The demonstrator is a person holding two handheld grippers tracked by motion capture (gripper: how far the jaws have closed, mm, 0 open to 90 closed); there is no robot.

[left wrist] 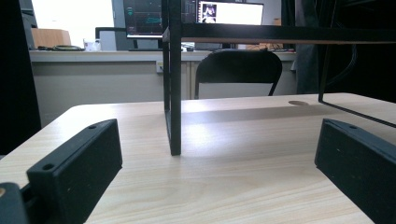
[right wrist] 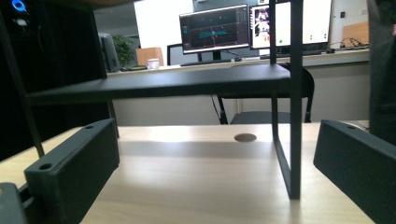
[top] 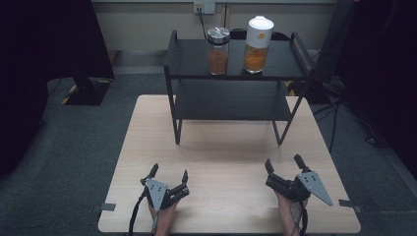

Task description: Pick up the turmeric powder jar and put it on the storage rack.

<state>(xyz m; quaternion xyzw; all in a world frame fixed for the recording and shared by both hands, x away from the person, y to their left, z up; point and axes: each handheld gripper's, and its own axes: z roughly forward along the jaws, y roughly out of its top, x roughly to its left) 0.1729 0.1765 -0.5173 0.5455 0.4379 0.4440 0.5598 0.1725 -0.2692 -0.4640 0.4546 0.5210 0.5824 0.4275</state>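
A black two-tier shelf (top: 231,105) stands at the far half of the wooden table (top: 216,152). On its top tier sit a glass jar (top: 218,50) of brown powder with a silver lid and a taller jar (top: 257,45) of orange powder with a white lid. My left gripper (top: 169,174) rests near the table's front left, open and empty. My right gripper (top: 284,163) rests at the front right, open and empty too. The left gripper view (left wrist: 217,149) faces the shelf's front left leg (left wrist: 175,93). The right gripper view (right wrist: 217,154) faces the front right leg (right wrist: 295,116).
A black chair (left wrist: 239,70) stands beyond the table's far edge, with a desk and monitors (right wrist: 215,29) behind it. Dark stands flank the table on grey carpet (top: 74,142). A round hole (right wrist: 245,137) sits in the tabletop under the shelf.
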